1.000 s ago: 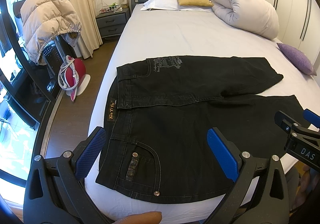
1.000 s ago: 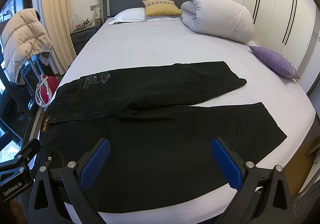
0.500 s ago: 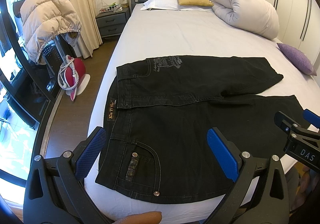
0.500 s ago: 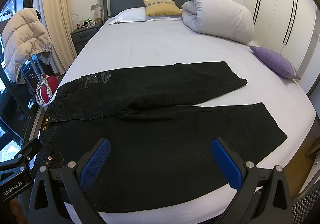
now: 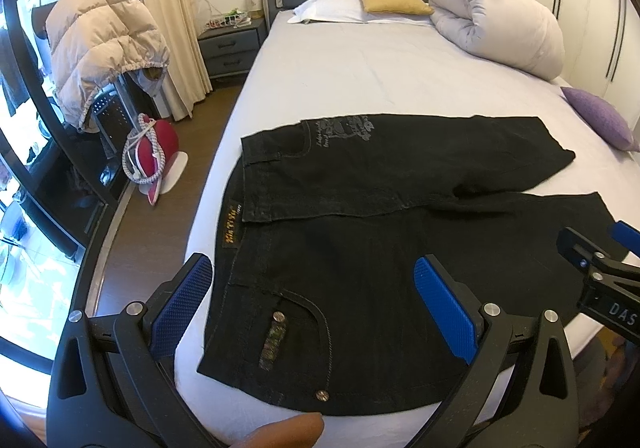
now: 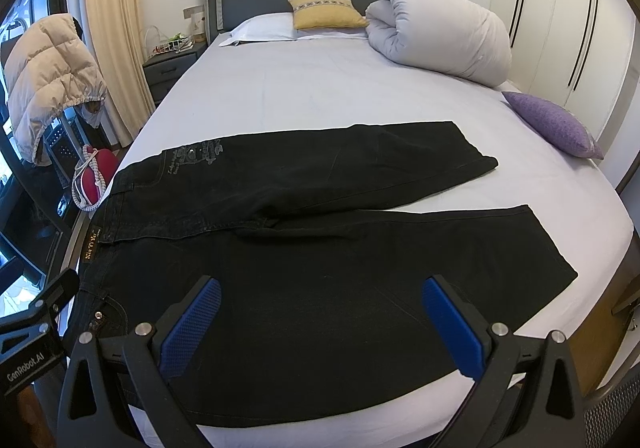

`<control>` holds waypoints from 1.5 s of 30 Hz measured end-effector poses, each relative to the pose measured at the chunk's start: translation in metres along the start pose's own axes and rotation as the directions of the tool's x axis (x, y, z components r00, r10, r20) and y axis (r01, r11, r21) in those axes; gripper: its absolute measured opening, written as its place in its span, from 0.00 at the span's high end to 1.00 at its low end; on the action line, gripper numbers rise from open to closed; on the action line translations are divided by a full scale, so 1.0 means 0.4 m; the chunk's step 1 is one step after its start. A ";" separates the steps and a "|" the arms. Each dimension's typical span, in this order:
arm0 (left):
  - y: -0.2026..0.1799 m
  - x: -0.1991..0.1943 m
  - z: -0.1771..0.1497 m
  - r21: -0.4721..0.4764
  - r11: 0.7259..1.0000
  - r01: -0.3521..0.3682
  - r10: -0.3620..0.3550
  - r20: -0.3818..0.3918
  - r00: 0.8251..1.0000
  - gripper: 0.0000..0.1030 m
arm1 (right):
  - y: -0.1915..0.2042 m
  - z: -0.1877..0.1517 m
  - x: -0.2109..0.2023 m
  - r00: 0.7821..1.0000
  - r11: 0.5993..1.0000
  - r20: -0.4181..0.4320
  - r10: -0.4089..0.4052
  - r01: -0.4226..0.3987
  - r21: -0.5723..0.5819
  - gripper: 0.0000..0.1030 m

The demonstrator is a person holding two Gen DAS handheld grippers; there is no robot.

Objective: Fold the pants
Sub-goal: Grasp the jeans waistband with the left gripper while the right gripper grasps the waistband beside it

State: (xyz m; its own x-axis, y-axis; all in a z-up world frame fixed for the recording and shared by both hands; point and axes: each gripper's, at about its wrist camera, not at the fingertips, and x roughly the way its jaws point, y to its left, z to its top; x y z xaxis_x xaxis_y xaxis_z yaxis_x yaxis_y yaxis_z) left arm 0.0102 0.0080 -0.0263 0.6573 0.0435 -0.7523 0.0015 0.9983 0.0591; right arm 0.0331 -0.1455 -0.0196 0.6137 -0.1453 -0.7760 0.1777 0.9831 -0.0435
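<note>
**Black jeans spread flat, both grippers wide and empty above them**

The black jeans (image 6: 320,248) lay across the near end of the bed (image 6: 320,87), on the pale lilac sheet, waistband toward the left edge and the two legs running off to the right. The legs were parted in a narrow V: the far one ended well short of the purple cushion (image 6: 552,123), the near one reached close to the right edge of the mattress. A grey printed motif (image 5: 344,129) showed on the far hip and a small tan label (image 5: 231,226) sat on the waistband.

The left gripper (image 5: 316,304) hung over the waist end, its blue pads (image 5: 444,312) standing far apart with nothing between them, a studded pocket (image 5: 296,320) directly below. The right gripper (image 6: 320,324) hovered over the near leg, jaws likewise spread wide and holding nothing. Neither tool touched the denim as far as I could see.

Up at the headboard sat a white pillow (image 6: 264,29), a mustard cushion (image 6: 326,11) and a rolled duvet (image 6: 440,43). A beige puffer jacket (image 5: 100,43) draped over a stand by the window
</note>
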 end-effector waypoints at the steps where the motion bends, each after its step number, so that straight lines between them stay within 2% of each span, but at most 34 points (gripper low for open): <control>1: 0.004 0.003 0.002 0.003 1.000 -0.006 0.006 0.008 1.000 0.00 | -0.002 0.003 0.007 1.000 1.000 -0.002 0.003 -0.003 0.000 0.00; 5: 0.040 0.041 0.028 -0.010 0.999 0.031 -0.031 -0.002 1.000 0.00 | -0.008 0.022 0.038 0.999 0.999 0.002 0.035 -0.035 0.000 0.00; 7: 0.065 0.080 0.051 -0.021 0.998 0.063 -0.063 -0.024 0.998 0.00 | -0.018 0.040 0.055 0.998 0.999 0.012 0.054 -0.054 0.003 0.00; 11: 0.107 0.159 0.098 -0.022 0.997 0.078 -0.080 -0.066 0.995 0.00 | -0.028 0.084 0.093 0.995 0.996 0.045 0.084 -0.084 -0.006 0.00; 14: 0.125 0.192 0.123 -0.001 0.999 0.034 -0.034 -0.014 0.999 0.00 | -0.035 0.122 0.131 0.991 0.993 0.064 0.116 -0.115 -0.015 0.00; 16: 0.144 0.222 0.133 -0.031 0.999 0.006 -0.007 -0.007 1.000 0.00 | -0.036 0.150 0.159 0.988 0.990 0.073 0.139 -0.138 -0.014 0.00; 18: 0.160 0.260 0.139 -0.061 0.998 -0.032 0.030 -0.034 0.999 0.00 | -0.032 0.181 0.188 0.982 0.985 0.085 0.171 -0.169 -0.026 0.00; 20: 0.172 0.313 0.150 -0.054 0.995 -0.088 0.082 -0.107 0.991 0.00 | -0.026 0.203 0.210 0.980 0.983 0.090 0.179 -0.176 -0.045 0.00; 22: 0.201 0.368 0.169 -0.104 0.988 -0.115 0.095 -0.180 0.979 0.00 | -0.021 0.230 0.242 0.977 0.980 0.090 0.192 -0.186 -0.074 0.00; 24: 0.225 0.410 0.200 -0.139 0.983 -0.120 0.091 -0.197 0.976 0.00 | -0.015 0.252 0.274 0.974 0.973 0.079 0.214 -0.206 -0.103 0.00; 27: 0.225 0.474 0.283 -0.043 0.995 -0.093 0.087 -0.135 0.987 0.00 | -0.012 0.275 0.328 0.966 0.959 0.039 0.257 -0.249 -0.138 0.05; 29: 0.210 0.540 0.351 0.075 0.997 -0.034 0.041 -0.099 0.994 0.00 | -0.009 0.286 0.365 0.957 0.943 -0.006 0.289 -0.286 -0.170 0.14; 30: 0.204 0.570 0.376 0.123 0.992 -0.007 0.018 -0.093 0.996 0.00 | -0.009 0.288 0.378 0.953 0.936 -0.024 0.303 -0.302 -0.184 0.21; 32: 0.197 0.647 0.432 0.224 0.972 0.075 -0.052 -0.107 0.993 0.00 | -0.010 0.290 0.409 0.941 0.917 -0.058 0.333 -0.338 -0.214 0.26; 34: 0.188 0.729 0.475 0.300 0.940 0.165 -0.114 -0.180 0.977 0.00 | -0.015 0.294 0.427 0.929 0.902 -0.079 0.362 -0.371 -0.221 0.26; 36: 0.186 0.804 0.502 0.335 0.902 0.272 -0.182 -0.276 0.944 0.02 | -0.022 0.296 0.443 0.910 0.883 -0.098 0.402 -0.414 -0.222 0.27; 38: 0.186 0.871 0.518 0.335 0.870 0.363 -0.233 -0.370 0.899 0.02 | -0.023 0.297 0.456 0.897 0.868 -0.117 0.426 -0.442 -0.227 0.27; 39: 0.187 0.906 0.522 0.318 0.855 0.409 -0.263 -0.413 0.872 0.03 | -0.019 0.296 0.463 0.894 0.862 -0.127 0.430 -0.448 -0.237 0.28; 42: 0.188 0.971 0.534 0.303 0.818 0.489 -0.312 -0.482 0.819 0.10 | 0.001 0.297 0.482 0.885 0.844 -0.153 0.441 -0.466 -0.264 0.31; 43: 0.189 0.984 0.539 0.298 0.809 0.506 -0.322 -0.495 0.807 0.14 | 0.006 0.297 0.487 0.883 0.840 -0.159 0.442 -0.469 -0.271 0.31; 45: 0.190 1.008 0.547 0.287 0.797 0.532 -0.336 -0.522 0.784 0.15 | 0.019 0.298 0.495 0.877 0.828 -0.173 0.449 -0.481 -0.289 0.33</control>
State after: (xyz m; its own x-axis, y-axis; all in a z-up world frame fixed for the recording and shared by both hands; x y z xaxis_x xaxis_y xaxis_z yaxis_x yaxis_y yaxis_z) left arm 0.4404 0.0928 -0.1815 0.1219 -0.2805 -0.9521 0.5671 0.8069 -0.1651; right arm 0.2477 -0.1799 -0.0988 0.4847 0.3331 -0.8088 -0.3701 0.9159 0.1554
